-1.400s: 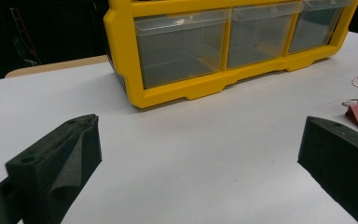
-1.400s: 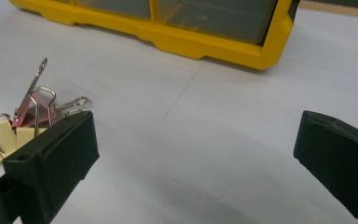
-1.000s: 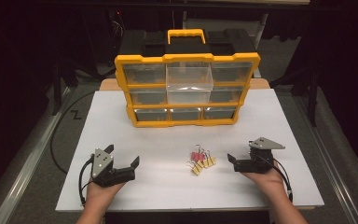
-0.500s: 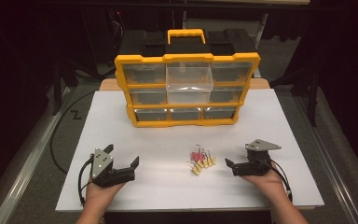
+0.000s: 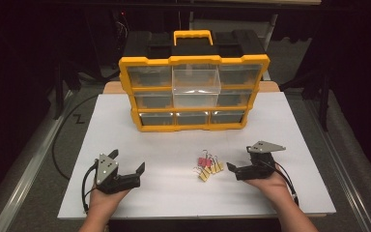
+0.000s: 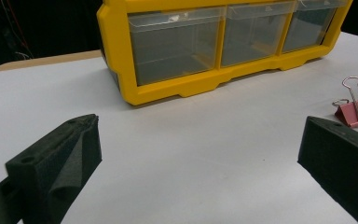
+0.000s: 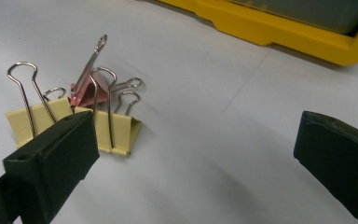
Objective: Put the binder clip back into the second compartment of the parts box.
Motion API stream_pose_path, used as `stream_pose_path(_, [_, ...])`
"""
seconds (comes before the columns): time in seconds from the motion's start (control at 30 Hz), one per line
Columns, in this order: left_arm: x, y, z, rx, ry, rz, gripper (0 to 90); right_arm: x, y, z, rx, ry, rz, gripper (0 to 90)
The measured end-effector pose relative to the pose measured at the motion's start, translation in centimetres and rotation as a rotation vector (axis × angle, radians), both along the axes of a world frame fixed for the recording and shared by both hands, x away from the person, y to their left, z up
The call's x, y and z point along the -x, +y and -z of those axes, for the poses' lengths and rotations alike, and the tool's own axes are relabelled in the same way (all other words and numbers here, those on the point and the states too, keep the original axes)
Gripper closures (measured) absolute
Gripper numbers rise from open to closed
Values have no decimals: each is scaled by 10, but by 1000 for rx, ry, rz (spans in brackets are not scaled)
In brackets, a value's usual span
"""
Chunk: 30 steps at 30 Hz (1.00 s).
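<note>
A small heap of binder clips, yellow with 1 pink, is seen on the white bench in front of the yellow drawer box. The right hand-held gripper is held just beside the clips, jaws apart, nothing gripped. The left hand-held gripper is rested well apart from them, jaws spread wide.

Flat white rectangular surface, matte, with a strip of tan wood showing at its far edge. At the back, upright: yellow plastic organiser case with clear drawers and a yellow carry handle. Nearer the front, right of centre, well apart from the case: small cluster of yellow and pink metal binder clips with wire handles, touching one another.
</note>
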State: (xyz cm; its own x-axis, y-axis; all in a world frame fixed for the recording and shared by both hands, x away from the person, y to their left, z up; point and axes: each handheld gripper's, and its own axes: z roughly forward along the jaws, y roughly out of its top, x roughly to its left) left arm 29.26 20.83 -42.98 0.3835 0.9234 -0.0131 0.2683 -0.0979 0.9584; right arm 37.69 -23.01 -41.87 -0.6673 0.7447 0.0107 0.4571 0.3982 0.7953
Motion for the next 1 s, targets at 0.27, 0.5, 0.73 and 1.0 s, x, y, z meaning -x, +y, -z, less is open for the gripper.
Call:
stream_pose_path(0.27, [2, 2, -1, 7, -12, -7, 3, -9, 25, -12, 18, 11, -57, 29])
stream_pose_path(0.5, [2, 2, -1, 9, -13, -5, 3, -20, 42, -15, 1, 22, -106, 76])
stream_pose_path(0.73, [1, 2, -1, 11, -14, -5, 3, -22, 46, -9, -19, 30, -138, 200])
stream_pose_path(1.0, [1, 1, -1, 9, -10, 5, 3, -18, 46, 0, -38, 52, -176, 322])
